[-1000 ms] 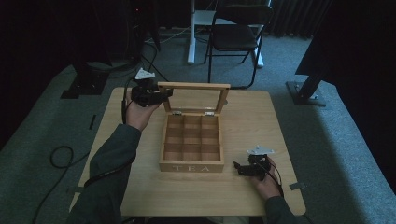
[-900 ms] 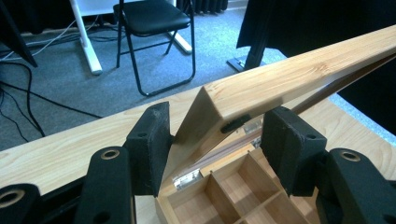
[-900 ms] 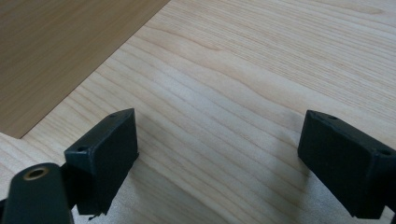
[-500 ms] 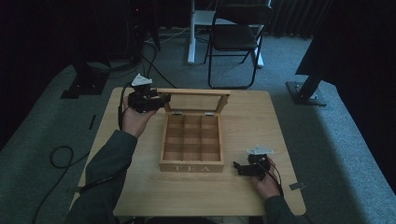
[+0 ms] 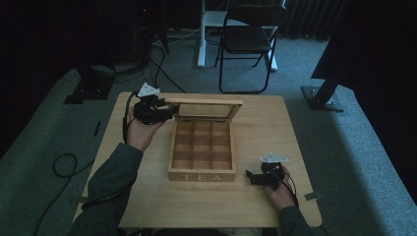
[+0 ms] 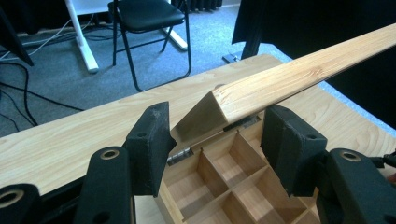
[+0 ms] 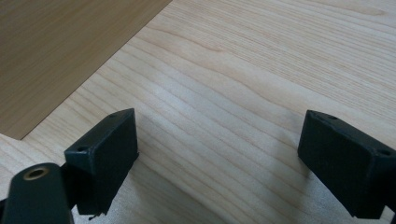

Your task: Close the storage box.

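Lid [image 6: 299, 77] corner sits between the left gripper [image 6: 217, 140]'s parted jaws, untouched; from above, right gripper [image 5: 253, 176] rests parted beside the box [image 5: 201, 152].

The hand-held gripper [image 7: 217, 158] holds its jaws wide apart over pale wooden table [image 7: 261, 70], beside a darker wooden box wall [image 7: 56, 51].

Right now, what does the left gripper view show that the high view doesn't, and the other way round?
Left gripper view alone: the left claw open, its jaws either side of the raised lid's corner without touching it, and the metal hinge at the tea box's back edge.

High view alone: the word TEA on the tea box's front, the right claw low over the table beside the box, and both forearms.

Both: the empty compartments, the wooden table, the black folding chair behind it.
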The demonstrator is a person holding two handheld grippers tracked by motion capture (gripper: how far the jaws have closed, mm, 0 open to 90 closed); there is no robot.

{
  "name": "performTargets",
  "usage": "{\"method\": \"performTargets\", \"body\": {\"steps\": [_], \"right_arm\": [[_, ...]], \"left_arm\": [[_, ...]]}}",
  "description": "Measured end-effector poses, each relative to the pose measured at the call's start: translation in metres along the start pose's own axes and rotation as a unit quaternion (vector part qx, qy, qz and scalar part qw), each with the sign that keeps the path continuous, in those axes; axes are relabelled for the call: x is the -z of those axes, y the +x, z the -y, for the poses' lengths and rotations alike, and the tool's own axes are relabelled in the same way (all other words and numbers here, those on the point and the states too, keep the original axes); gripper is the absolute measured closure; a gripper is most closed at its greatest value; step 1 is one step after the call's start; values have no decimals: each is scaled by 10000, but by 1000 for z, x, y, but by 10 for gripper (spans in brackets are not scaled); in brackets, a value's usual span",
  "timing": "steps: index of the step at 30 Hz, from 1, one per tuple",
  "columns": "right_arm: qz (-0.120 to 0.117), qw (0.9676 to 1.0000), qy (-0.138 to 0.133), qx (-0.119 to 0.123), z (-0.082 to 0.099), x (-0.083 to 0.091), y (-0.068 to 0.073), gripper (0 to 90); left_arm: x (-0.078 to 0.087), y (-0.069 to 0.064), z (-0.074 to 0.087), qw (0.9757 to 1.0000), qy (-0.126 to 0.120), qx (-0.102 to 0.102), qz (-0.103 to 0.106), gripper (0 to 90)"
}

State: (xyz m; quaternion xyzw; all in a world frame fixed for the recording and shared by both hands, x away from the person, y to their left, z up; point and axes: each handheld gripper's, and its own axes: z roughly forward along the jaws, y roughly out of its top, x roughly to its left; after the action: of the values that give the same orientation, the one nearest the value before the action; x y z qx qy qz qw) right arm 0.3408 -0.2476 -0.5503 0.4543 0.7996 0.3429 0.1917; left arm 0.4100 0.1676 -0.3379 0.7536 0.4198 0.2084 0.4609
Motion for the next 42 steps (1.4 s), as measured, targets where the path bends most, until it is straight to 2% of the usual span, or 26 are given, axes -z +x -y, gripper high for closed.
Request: {"method": "performTargets", "body": {"steps": [6, 11, 19, 23, 42], "right_arm": [[0, 10000, 1, 0, 0, 0, 0, 116], [-4, 10000, 4, 5, 0, 0, 0, 116], [-4, 10000, 1, 11, 0, 0, 0, 116], [-11, 10000, 2, 10, 0, 0, 0, 116], [-19, 10000, 2, 16, -1, -1, 0, 117]], "left_arm": [[2, -2, 6, 10000, 21, 27, 44, 429], [5, -6, 10, 9999, 107, -72, 43, 428], [8, -10, 17, 9999, 144, -2, 63, 427], [10, -11, 22, 9998, 144, 110, 123, 421], [14, -18, 36, 9997, 147, 151, 82, 418]]}}
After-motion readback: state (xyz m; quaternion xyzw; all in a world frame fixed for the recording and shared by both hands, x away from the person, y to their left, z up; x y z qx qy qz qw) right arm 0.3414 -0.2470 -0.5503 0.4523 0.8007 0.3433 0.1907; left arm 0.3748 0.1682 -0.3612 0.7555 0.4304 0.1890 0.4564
